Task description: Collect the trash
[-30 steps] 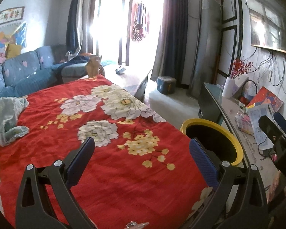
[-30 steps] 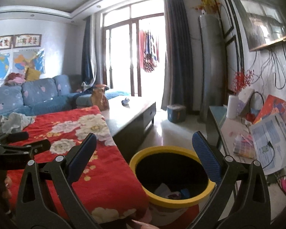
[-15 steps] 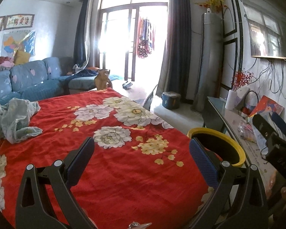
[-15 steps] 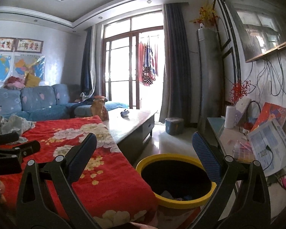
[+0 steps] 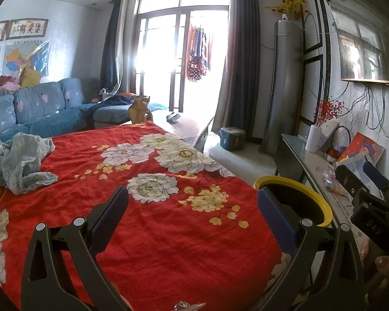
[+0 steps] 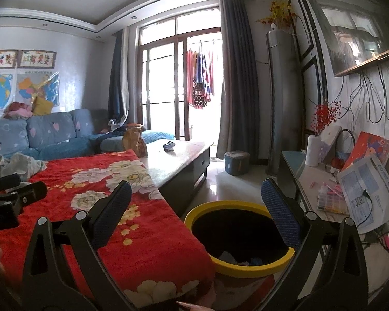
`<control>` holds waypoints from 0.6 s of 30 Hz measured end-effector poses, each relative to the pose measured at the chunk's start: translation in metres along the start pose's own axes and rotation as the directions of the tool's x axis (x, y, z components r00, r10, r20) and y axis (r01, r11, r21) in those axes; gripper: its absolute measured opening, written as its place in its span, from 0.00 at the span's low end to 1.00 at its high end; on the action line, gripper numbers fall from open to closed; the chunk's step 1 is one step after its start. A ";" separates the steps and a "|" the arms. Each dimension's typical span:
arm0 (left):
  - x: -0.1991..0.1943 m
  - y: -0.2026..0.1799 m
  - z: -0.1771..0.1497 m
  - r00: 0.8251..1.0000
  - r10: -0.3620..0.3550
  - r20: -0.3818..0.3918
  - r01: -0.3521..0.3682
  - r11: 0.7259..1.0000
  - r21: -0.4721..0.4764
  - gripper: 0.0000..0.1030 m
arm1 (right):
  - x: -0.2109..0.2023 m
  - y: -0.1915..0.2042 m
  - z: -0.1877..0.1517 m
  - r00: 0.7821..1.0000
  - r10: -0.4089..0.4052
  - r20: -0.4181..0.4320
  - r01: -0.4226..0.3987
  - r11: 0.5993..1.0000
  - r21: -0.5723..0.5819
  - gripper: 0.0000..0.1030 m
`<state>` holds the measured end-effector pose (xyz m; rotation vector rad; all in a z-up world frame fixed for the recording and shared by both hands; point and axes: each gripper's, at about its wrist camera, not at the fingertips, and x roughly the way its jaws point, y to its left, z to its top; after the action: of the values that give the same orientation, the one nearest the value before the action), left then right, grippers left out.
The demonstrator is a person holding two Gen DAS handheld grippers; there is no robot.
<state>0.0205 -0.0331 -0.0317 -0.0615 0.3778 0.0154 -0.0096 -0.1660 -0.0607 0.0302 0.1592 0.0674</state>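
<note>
A black bin with a yellow rim (image 6: 240,235) stands on the floor beside the red flowered cloth (image 6: 132,223); scraps of trash lie at its bottom. My right gripper (image 6: 194,207) hangs open above the bin's near left edge, holding nothing. My left gripper (image 5: 193,213) is open over the red flowered cloth (image 5: 153,207), with the bin (image 5: 298,202) behind its right finger. The right gripper's black body shows at the right edge of the left wrist view. No loose trash shows on the cloth.
A crumpled pale garment (image 5: 20,160) lies at the cloth's left. Beyond are a bare coffee table (image 6: 179,155) with a brown paper bag (image 6: 134,142), a blue sofa (image 6: 39,140), and a side counter (image 6: 350,197) with papers at the right.
Both cameras have tilted up and drawn back: more ceiling and window show, and the bin sits lower in the right view. Both grippers stay open.
</note>
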 end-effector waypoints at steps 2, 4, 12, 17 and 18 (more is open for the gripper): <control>0.000 0.000 0.000 1.000 -0.001 0.001 0.001 1.000 0.001 0.94 | 0.000 0.000 0.000 1.000 -0.002 -0.002 0.002 1.000 -0.001 0.90; 0.000 0.000 0.000 1.000 -0.001 0.002 0.001 1.000 0.001 0.94 | 0.000 0.000 0.000 1.000 -0.001 0.000 0.001 1.000 0.000 0.90; 0.000 0.000 0.000 1.000 0.000 0.002 0.000 1.000 0.000 0.94 | 0.000 0.002 0.000 1.000 0.000 -0.003 0.000 1.000 0.006 0.90; 0.000 0.000 0.000 1.000 0.000 -0.002 0.000 1.000 0.003 0.94 | 0.000 0.001 0.000 1.000 0.000 -0.006 0.000 1.000 0.007 0.90; 0.000 0.000 0.000 1.000 0.001 -0.002 -0.001 1.000 0.004 0.94 | 0.000 0.000 0.000 1.000 0.000 -0.005 0.000 1.000 0.008 0.90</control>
<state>0.0204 -0.0333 -0.0317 -0.0576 0.3802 0.0152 -0.0093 -0.1658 -0.0605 0.0377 0.1640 0.0672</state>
